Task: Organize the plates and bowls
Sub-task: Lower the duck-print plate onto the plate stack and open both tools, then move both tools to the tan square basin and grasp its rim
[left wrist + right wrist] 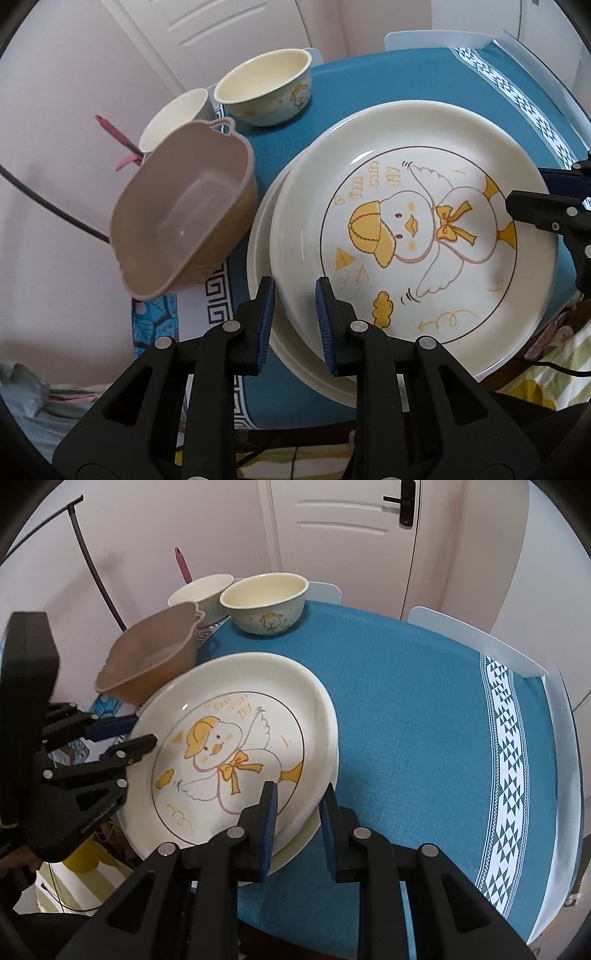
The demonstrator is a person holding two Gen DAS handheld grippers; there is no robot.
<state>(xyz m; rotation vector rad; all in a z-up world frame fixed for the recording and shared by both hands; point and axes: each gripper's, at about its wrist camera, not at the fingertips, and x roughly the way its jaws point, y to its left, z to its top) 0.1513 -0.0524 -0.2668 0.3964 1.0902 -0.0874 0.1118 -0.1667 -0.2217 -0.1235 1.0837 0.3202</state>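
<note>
A white plate with a yellow duck drawing [424,221] [236,746] lies on top of a plain cream plate [258,236] [295,843] on the blue tablecloth. My left gripper [295,295] [138,731] straddles the duck plate's rim, jaws a little apart on either side of it. My right gripper [299,797] [528,195] straddles the opposite rim the same way. A cream duck bowl [266,86] [264,602] and a white ribbed bowl [173,118] [201,592] stand at the back.
A brown plastic tub [184,214] [147,657] sits beside the plates at the table's edge. A pink pen [114,129] [183,563] and a dark cable [48,206] lie behind it. The patterned cloth border [506,768] runs along the right.
</note>
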